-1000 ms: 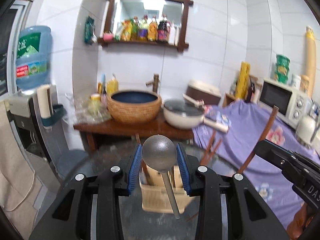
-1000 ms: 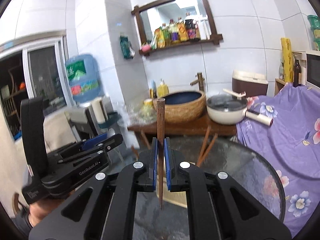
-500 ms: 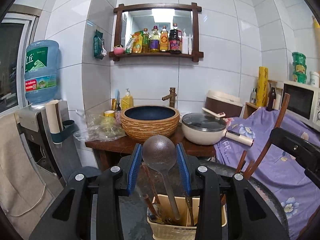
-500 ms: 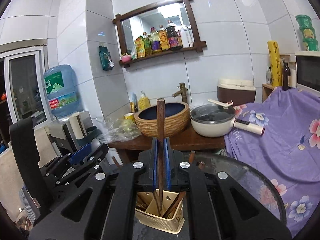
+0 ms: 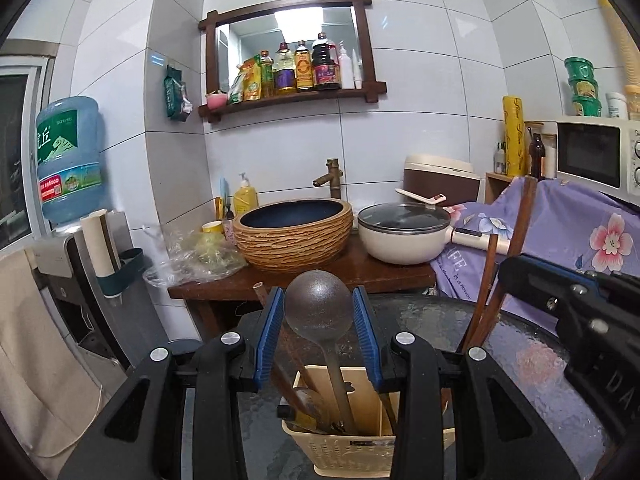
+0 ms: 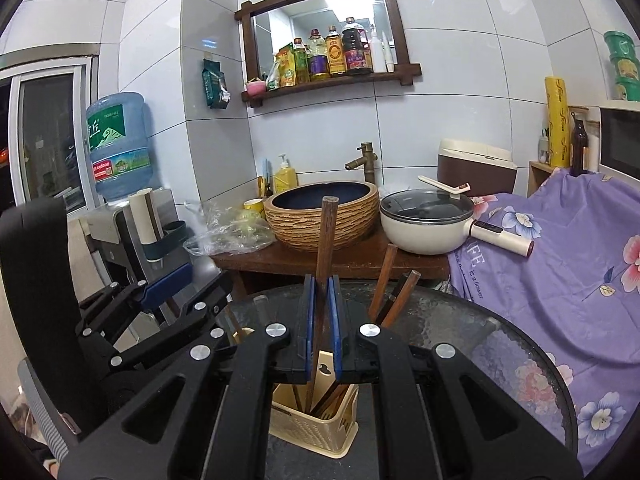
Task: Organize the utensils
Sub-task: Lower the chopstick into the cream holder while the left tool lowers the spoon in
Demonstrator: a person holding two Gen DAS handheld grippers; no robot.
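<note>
A cream plastic utensil basket (image 5: 352, 456) stands on the round glass table (image 5: 520, 344), also in the right wrist view (image 6: 312, 428). My left gripper (image 5: 319, 316) stands open around a metal ladle (image 5: 319, 312), whose bowl sits between the blue pads and whose handle reaches down into the basket. My right gripper (image 6: 321, 312) is shut on a brown wooden stick (image 6: 325, 240), its lower end inside the basket. Other wooden utensils (image 6: 394, 292) lean in the basket.
Behind the table a wooden counter (image 5: 304, 284) holds a woven basin (image 5: 294, 234) and a white pot (image 5: 404, 232). A purple flowered cloth (image 6: 560, 272) covers furniture at the right. A water dispenser (image 5: 68, 168) stands at the left.
Both grippers have come down over the basket, which has risen into view. The ladle's handle and the stick's lower end now sit inside it. The left pads stand slightly wider.
</note>
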